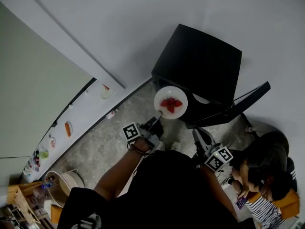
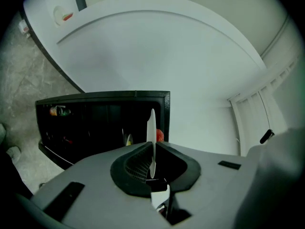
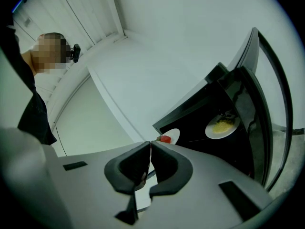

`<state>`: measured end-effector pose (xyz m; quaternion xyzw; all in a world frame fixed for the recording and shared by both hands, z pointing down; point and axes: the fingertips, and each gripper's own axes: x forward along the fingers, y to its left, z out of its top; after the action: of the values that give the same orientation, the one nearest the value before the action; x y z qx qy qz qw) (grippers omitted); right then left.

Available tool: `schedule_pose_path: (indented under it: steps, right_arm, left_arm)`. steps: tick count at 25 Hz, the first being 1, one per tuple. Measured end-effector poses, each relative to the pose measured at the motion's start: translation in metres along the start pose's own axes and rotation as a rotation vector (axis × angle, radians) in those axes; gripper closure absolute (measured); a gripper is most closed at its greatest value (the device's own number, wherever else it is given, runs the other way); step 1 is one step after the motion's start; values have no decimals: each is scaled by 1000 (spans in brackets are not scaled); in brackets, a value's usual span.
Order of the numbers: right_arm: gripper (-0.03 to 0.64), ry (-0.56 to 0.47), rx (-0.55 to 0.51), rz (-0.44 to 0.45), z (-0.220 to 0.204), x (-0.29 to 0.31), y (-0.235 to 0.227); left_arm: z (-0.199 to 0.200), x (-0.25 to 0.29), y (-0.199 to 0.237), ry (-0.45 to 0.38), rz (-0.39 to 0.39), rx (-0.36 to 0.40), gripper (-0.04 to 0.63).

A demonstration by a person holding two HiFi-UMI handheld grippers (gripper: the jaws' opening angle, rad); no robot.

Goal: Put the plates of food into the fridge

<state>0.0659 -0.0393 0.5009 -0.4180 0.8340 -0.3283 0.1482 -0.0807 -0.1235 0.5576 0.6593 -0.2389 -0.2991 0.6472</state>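
A white plate with red food [image 1: 170, 102] hangs just in front of the black fridge [image 1: 200, 61], whose door [image 1: 240, 105] stands open to the right. My left gripper [image 1: 160, 112] is shut on the plate's near rim. In the left gripper view the plate [image 2: 151, 128] stands edge-on between the jaws, and the red food [image 2: 160, 136] peeks past it. My right gripper [image 1: 199, 136] hangs lower, shut and empty [image 3: 151, 149]. A second plate with yellow food [image 3: 222, 126] sits on a shelf inside the fridge.
A white counter [image 1: 90, 109] runs along the left with a small dish [image 1: 105, 92] and an orange item [image 1: 68, 129]. A person [image 1: 267, 175] sits on the floor at the lower right. A round basket [image 1: 66, 182] stands at the lower left.
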Motion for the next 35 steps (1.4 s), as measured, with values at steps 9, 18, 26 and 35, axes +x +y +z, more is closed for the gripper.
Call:
schedule_pose_path:
  steps: [9, 18, 26, 35]
  right_arm:
    - [591, 6, 30, -48, -7, -15, -20]
    - [591, -1, 72, -92, -12, -17, -35]
    - [591, -7, 84, -121, -13, -13, -40]
    - [591, -12, 94, -152, -18, -15, -41]
  left_arm:
    - [6, 35, 50, -30, 29, -22, 554]
    - [30, 62, 110, -35, 110, -8, 555]
    - [37, 84, 118, -39, 107, -33, 555]
    - [45, 109, 128, -43, 120, -47, 560]
